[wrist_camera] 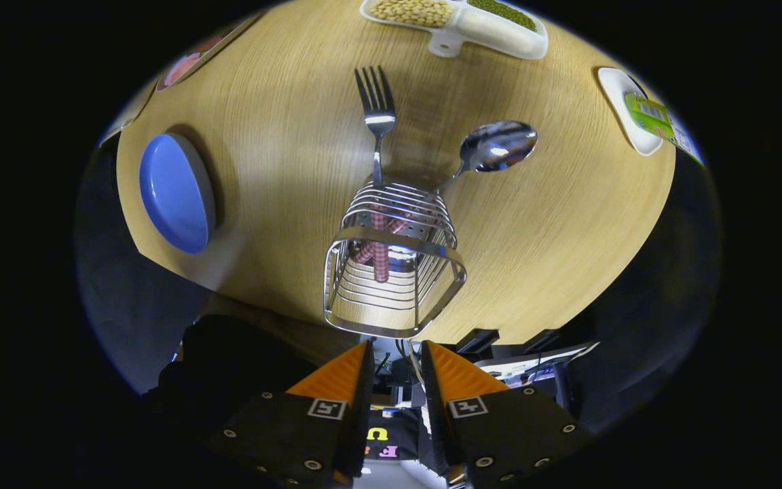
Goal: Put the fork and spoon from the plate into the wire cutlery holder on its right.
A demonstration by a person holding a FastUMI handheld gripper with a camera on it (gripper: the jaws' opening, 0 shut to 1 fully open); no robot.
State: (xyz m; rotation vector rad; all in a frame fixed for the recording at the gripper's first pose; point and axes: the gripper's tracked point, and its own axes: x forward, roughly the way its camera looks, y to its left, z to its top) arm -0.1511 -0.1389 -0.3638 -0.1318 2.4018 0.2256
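The wire cutlery holder [394,272] stands on the wooden table [282,136], just beyond my fingertips. A steel fork [377,115] stands in it with its tines up. Beside the fork leans a steel spoon [497,146], bowl up and tilted to the right. Both have red checked handles down inside the wires. To the holder's left sits the blue plate [174,193] with nothing on it. My gripper [396,350] is above and short of the holder, open with a narrow gap. Nothing is between its orange fingers [337,380].
A white divided dish [459,24] of yellow and green beans lies beyond the fork. A small white dish with a green packet [642,115] sits far right. A pinkish item [191,61] lies past the plate. The table's edge runs just under the holder.
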